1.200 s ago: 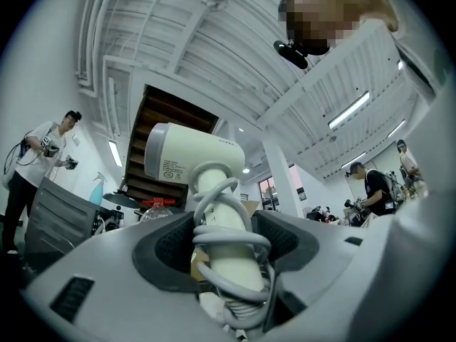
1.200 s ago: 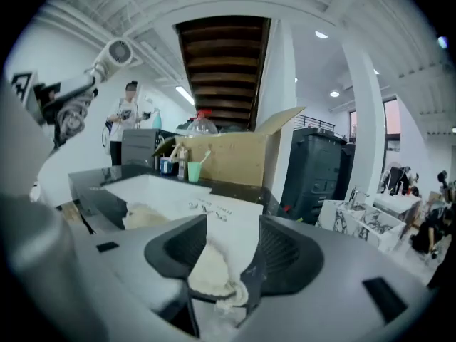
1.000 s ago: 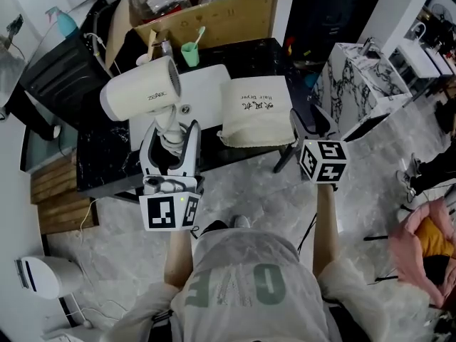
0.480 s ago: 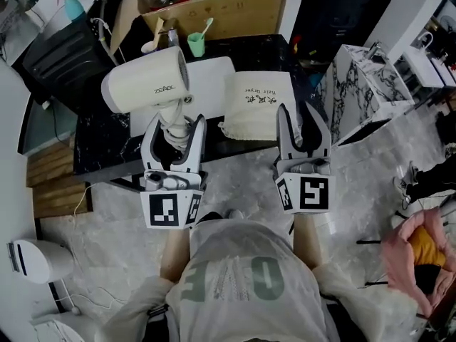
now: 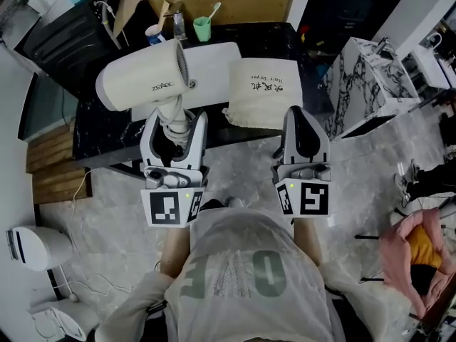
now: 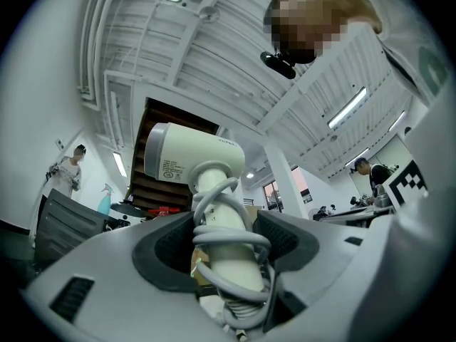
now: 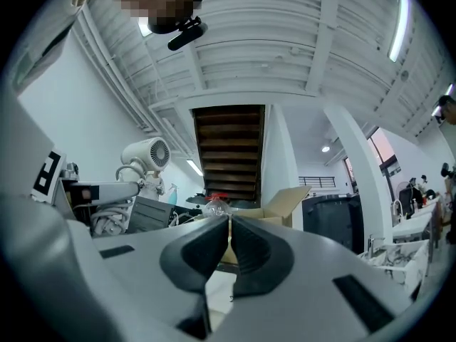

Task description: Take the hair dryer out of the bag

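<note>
Hair dryer out of the bag, held above the worktop's front edge.

The left gripper [image 5: 176, 125] clamps the cord-wrapped handle of the one cream hair dryer [image 5: 139, 77]. Its barrel tilts in open air over the left front of the dark worktop [image 5: 100, 130]. One flat cream bag [image 5: 262, 91] lies at the front edge, right of middle, apart from the dryer. The right gripper [image 5: 305, 116], jaws pressed together on nothing, hovers just off that edge before the bag, above the floor [image 5: 235, 169].
</note>
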`<state>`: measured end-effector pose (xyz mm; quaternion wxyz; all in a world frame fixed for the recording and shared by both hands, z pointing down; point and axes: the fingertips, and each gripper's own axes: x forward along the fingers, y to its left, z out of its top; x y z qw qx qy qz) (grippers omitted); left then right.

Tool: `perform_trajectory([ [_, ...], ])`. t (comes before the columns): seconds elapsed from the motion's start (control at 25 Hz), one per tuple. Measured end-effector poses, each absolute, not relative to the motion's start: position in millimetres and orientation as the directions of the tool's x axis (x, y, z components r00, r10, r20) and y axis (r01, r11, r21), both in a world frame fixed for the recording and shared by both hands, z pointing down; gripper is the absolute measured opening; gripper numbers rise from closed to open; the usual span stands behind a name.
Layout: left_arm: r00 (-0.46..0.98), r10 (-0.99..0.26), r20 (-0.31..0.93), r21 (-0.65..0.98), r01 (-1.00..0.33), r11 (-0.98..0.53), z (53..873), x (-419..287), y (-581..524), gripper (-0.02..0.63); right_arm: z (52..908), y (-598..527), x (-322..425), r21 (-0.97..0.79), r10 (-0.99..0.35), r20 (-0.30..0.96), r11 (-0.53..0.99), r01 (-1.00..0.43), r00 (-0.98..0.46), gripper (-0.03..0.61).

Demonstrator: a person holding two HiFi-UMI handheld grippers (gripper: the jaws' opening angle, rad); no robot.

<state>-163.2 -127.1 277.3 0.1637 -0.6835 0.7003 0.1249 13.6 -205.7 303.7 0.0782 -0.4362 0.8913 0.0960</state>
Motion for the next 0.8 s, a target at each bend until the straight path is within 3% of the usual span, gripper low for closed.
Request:
perform_trajectory([
  [0.8, -0.001, -0.915, -0.402, -0.064, -0.998, 0.029, 276.8, -161.3, -124.4, 0.282, 317.1, -208.9, 19.1, 0.091, -0.776, -0.188, 0.596, -0.798, -0.601, 0.037],
])
